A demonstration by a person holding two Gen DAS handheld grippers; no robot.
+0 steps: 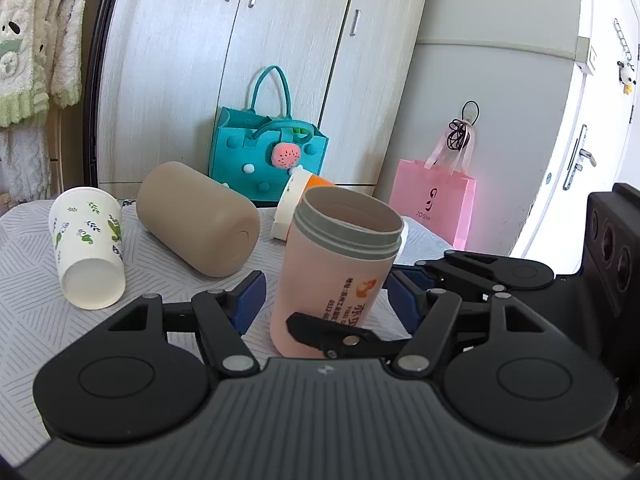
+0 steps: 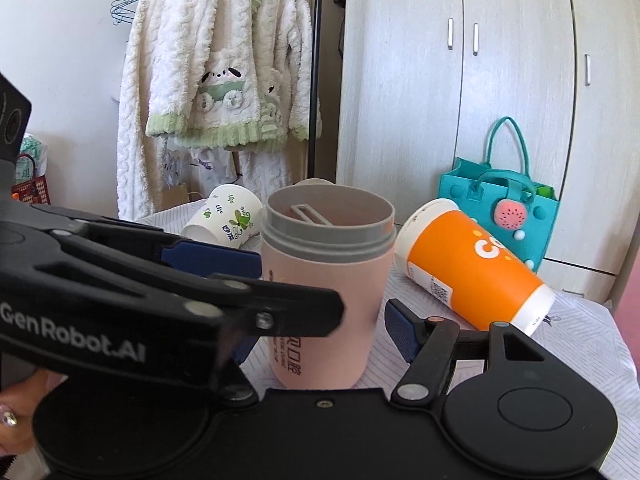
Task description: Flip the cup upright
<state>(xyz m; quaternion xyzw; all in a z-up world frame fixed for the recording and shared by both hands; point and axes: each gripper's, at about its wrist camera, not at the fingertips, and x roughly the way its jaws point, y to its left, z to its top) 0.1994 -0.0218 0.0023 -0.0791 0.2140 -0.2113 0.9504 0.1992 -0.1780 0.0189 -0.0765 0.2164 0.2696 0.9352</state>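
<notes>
A pink cup with a grey threaded rim (image 1: 332,280) stands upright on the table, mouth up; it also shows in the right wrist view (image 2: 324,292). My left gripper (image 1: 324,300) is open, its blue pads (image 1: 250,300) on either side of the cup with gaps. My right gripper (image 2: 320,320) is open around the same cup from the other side; the left gripper crosses in front of its left finger. A tan cup (image 1: 196,222), a white leaf-print cup (image 1: 88,248) and an orange cup (image 2: 472,272) lie on their sides.
The table has a grey striped cloth (image 1: 32,288). A teal felt bag (image 1: 268,152) and a pink paper bag (image 1: 434,204) stand behind it by the wardrobe (image 1: 240,60). White fleece garments (image 2: 216,80) hang at the left. A door (image 1: 580,140) is at the right.
</notes>
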